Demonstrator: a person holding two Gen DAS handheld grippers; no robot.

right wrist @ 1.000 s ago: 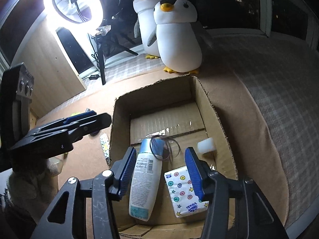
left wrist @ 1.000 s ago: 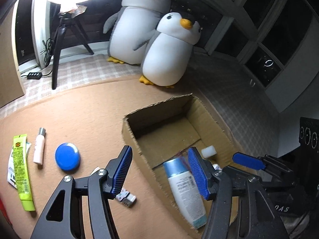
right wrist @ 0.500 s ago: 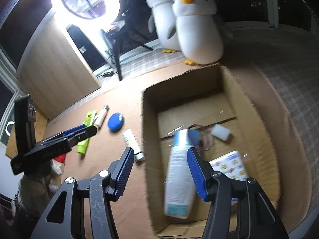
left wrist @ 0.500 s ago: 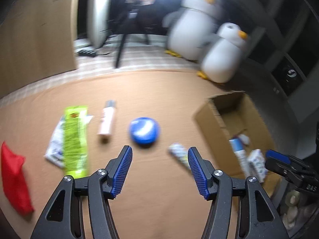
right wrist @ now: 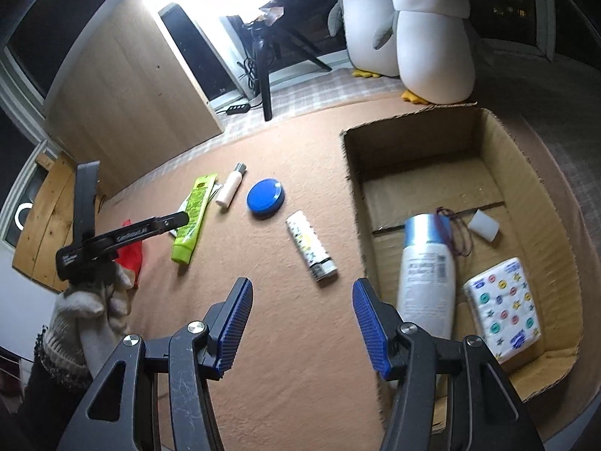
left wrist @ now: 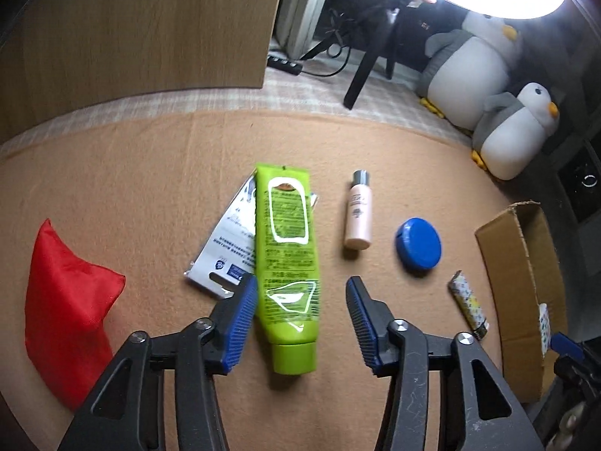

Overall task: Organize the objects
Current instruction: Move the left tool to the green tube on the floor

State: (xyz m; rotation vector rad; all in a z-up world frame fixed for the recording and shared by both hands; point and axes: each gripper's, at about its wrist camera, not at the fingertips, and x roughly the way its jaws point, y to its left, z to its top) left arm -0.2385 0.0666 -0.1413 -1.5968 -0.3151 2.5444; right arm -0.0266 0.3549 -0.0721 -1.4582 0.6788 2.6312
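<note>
My left gripper [left wrist: 300,315] is open, its blue pads either side of the cap end of a green tube [left wrist: 287,248] lying on the tan mat, not touching it. A white packet [left wrist: 229,240] lies under the tube. Beside it are a small pink bottle [left wrist: 358,214], a blue round tin [left wrist: 417,244], a patterned tube [left wrist: 469,304] and a red pouch [left wrist: 64,308]. My right gripper [right wrist: 300,323] is open and empty above the mat, left of the cardboard box [right wrist: 499,139]. The box holds a white spray bottle [right wrist: 426,274], a tissue pack [right wrist: 503,308] and a small white block [right wrist: 482,225].
Two plush penguins [right wrist: 432,37] sit behind the box. A ring light on a tripod [right wrist: 259,49] stands at the back, next to a wooden panel [right wrist: 127,86]. The gloved hand holding the left gripper [right wrist: 94,300] shows in the right wrist view.
My left gripper swung left from the box to over the green tube. My right gripper pulled back out of the box and left, over the mat.
</note>
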